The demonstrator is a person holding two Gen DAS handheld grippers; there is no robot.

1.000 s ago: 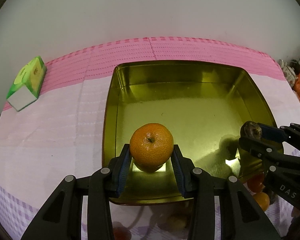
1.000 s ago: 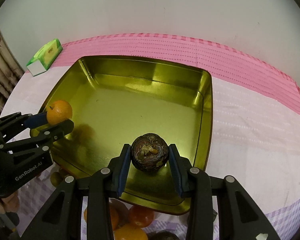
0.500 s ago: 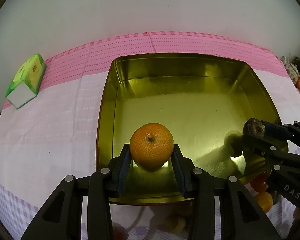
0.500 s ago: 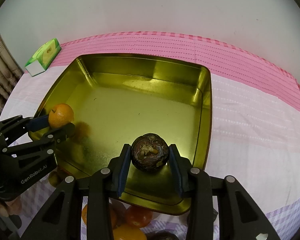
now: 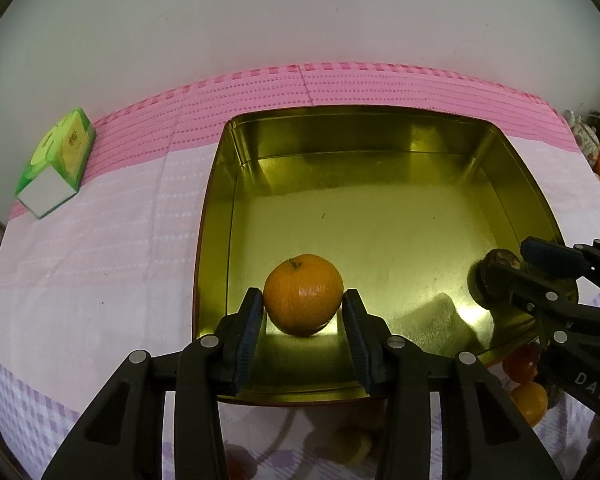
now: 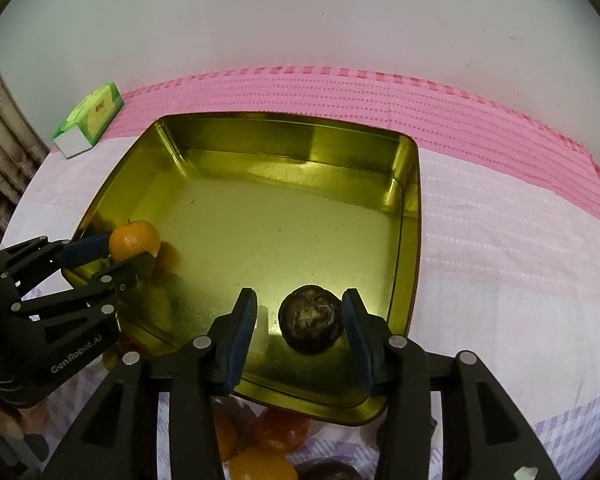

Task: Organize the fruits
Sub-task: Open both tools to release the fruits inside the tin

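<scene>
The left claw stands spread, its blue pads flanking the mandarin; the right pad looks to be just touching the peel, the left pad sits just beside it, and whether either presses I cannot tell. The mandarin rests on the floor of the gold tin, near its front-left corner, stem tilted up and to the left.

The right claw is parted wider than its fruit: the dark passion fruit sits on the tin floor between the pads, close against the right pad with a plain gap on the left. It lies near the tin's front-right corner (the wrinkled skin shows pale patches on top).

Seen from the right wrist, the left claw reaches in over the tin's left wall with the mandarin at its tips.

The tin sits on a tabletop under a pink-and-white cloth. A green tissue box lies at the far left near the wall. More loose fruit, orange and dark, lies on the cloth in front of the tin.
</scene>
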